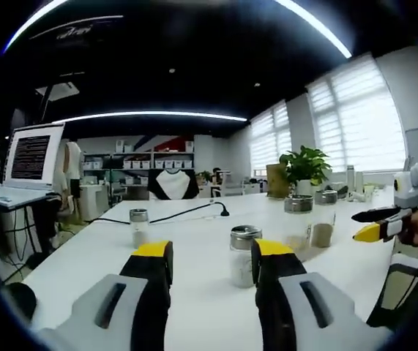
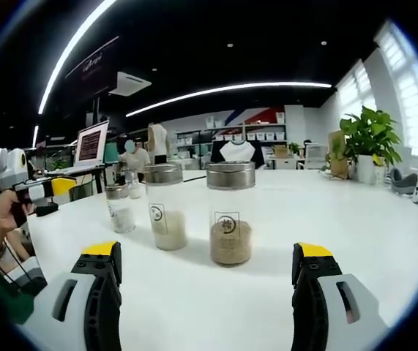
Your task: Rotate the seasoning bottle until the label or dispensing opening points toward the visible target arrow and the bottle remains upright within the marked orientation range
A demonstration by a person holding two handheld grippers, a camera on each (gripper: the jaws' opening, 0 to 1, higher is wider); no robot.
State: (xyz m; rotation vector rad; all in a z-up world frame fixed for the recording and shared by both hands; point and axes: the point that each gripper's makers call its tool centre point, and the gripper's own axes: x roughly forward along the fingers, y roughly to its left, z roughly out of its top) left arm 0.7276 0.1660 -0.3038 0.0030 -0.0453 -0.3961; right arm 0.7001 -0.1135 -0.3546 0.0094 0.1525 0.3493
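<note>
My right gripper [image 2: 207,272] gapes wide, holding nothing, glossy white table [image 2: 384,241], clear cylindrical seasoning bottle [image 2: 230,213] with brushed metal lid and brown granules, upright just beyond its jaws, my left gripper [image 1: 211,262] likewise parted, empty.

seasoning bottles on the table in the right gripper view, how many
4: brown-filled bottle nearest, white-filled bottle to its left, smaller bottle further left, another bottle behind; more may be hidden.

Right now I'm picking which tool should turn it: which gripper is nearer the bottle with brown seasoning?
Right. The right gripper points straight at the brown-seasoning bottle, jaws open just short of it. The left gripper hangs well off to its side, beyond two other bottles.
</note>
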